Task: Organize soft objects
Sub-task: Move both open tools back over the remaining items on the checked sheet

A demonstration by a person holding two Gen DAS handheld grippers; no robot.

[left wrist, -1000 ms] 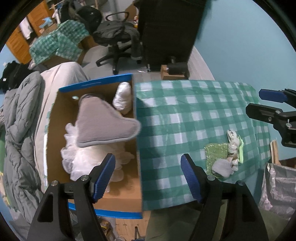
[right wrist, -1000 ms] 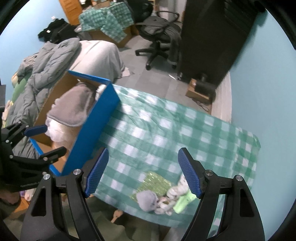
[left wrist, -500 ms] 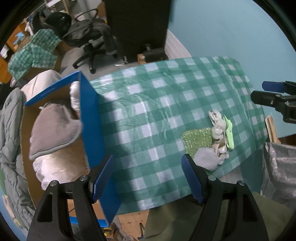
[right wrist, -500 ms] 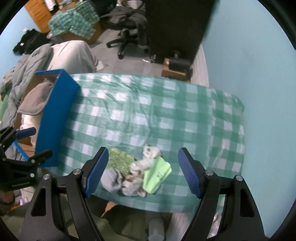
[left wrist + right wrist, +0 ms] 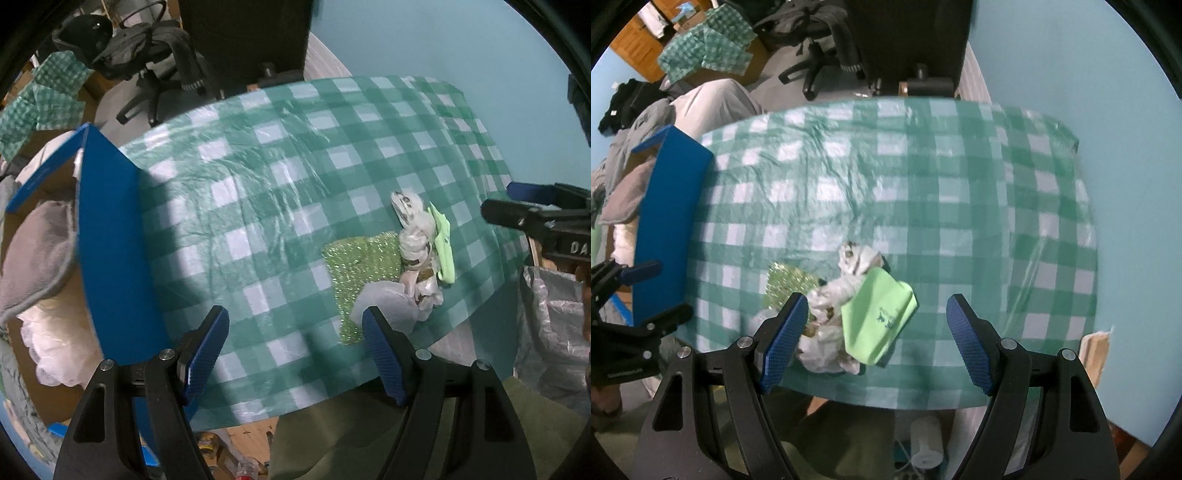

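The left gripper hangs over the near edge of the table with its blue-padded fingers spread wide and nothing between them. The right gripper is likewise spread and empty, poised above the soft pile near the table's near edge.

That pile is a small heap: a light green cloth with a tiny dark print too small to read, a crumpled white piece with dark and brown patches touching it, a sparkly green sheet lying flat underneath, and a pale grey bundle at the near side.

At the table's left edge stands a cardboard box with blue outer walls, holding a grey plush piece on top of white fluffy material.

On the right gripper's body, seen from the left wrist view, the white letters "DA" are readable.
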